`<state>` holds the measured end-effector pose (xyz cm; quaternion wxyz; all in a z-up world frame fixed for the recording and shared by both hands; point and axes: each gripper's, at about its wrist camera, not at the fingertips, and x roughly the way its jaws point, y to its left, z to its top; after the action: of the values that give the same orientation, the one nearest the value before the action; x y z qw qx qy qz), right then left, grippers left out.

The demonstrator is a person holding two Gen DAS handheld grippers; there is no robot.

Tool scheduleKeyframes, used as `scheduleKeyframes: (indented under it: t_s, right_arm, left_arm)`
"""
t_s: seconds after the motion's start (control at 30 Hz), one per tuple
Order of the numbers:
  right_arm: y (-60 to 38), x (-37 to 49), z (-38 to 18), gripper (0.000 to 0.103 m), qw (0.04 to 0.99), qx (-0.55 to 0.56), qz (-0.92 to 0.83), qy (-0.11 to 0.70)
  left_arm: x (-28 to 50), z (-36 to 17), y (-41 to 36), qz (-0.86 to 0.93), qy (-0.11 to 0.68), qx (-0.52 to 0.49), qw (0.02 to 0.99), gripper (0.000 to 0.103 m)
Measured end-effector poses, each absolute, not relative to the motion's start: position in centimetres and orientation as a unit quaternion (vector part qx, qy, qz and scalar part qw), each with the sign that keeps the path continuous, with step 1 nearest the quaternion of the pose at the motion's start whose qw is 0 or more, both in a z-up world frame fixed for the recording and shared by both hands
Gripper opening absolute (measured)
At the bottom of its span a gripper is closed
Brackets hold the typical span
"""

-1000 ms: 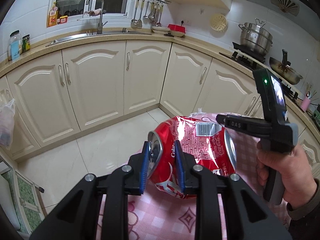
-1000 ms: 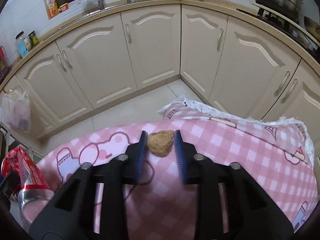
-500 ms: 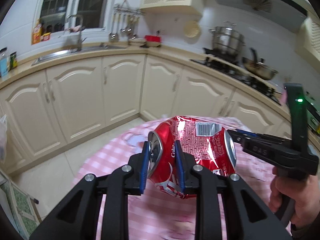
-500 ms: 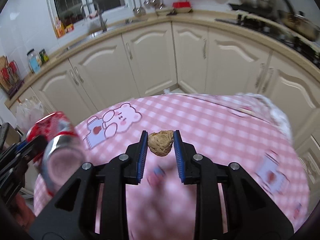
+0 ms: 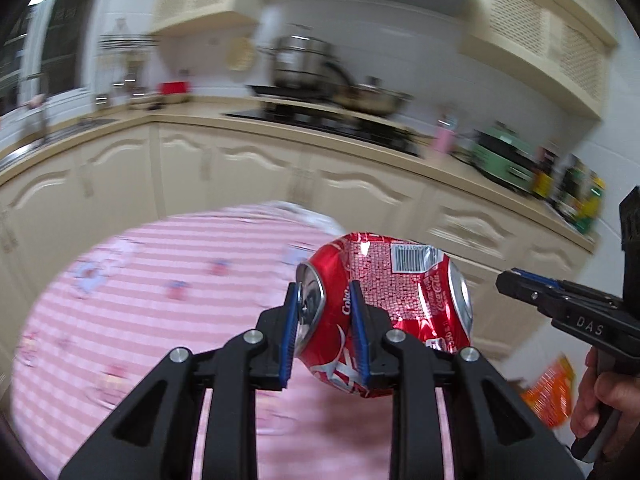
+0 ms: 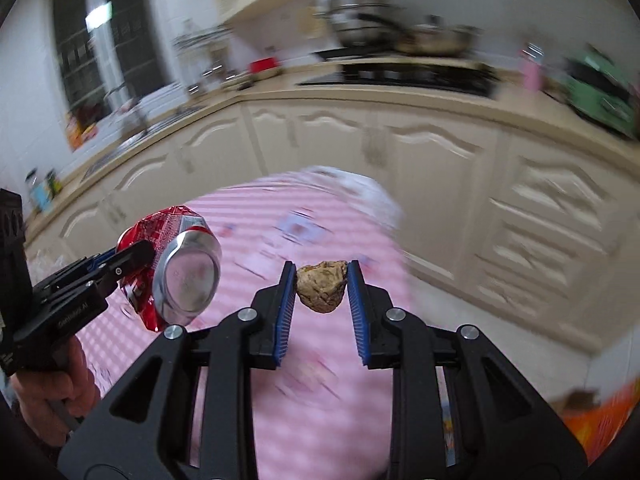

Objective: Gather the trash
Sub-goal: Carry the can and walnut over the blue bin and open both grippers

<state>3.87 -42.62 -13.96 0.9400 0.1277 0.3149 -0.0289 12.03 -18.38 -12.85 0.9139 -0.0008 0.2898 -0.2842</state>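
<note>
A crushed red cola can (image 5: 384, 312) hangs in the air above the pink checked cloth (image 5: 160, 300) of the desk, pinched at its top end by the left tool (image 5: 324, 332). One blue pad presses the can's lid, the other bites into the dented red side just behind it. The can lies sideways, its silver base turned toward the right — a barcode shows on its upper face.

From the right wrist view the same can (image 6: 176, 264) appears at the left with its round silver base facing the camera, and the left tool (image 6: 124, 260) clamps it from behind, with a hand (image 6: 52, 392) on the grip below.

The right tool (image 6: 321, 296) is clenched on a small brown crumpled lump (image 6: 321, 287), held clear above the cloth (image 6: 320, 420) between the two blue pads. What the lump is made of cannot be told. In the left wrist view the right tool (image 5: 508, 280) reaches in from the right edge, its tip near the can's base, but the lump cannot be seen there.

Beyond the desk, cream cabinets (image 6: 440, 168) and a stove with pots (image 5: 320, 80) are smeared by motion blur. Something orange (image 5: 548, 392) lies low at the right.
</note>
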Motion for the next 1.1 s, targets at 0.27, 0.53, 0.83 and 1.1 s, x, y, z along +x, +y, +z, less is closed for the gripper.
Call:
scheduleKeyframes:
  t_s: [0.27, 0.53, 0.83, 1.1]
  right_arm:
    - [-54.8, -7.7, -20.3, 0.026, 0.902, 0.232, -0.155, 0.330]
    - [-61.9, -11.3, -31.3, 0.026, 0.835, 0.351, -0.190, 0.378]
    - [-64.6, -10.5, -40.2, 0.033, 0.786, 0.436, -0.179, 0.401]
    - [-65.6, -11.2, -42.4, 0.091, 0.763, 0.468, -0.193, 0.401]
  left_arm:
    - [4.8, -16.5, -30.6, -0.397, 0.316, 0.050, 0.860, 0.023]
    - [0.2, -26.1, -42.3, -0.430, 0.387, 0.165, 0.799, 0.023]
    - [0.6, -36.7, -49.2, -0.411, 0.460, 0.250, 0.746, 0.025]
    - [1.7, -38.0, -50.7, -0.381, 0.448, 0.277, 0.760, 0.086]
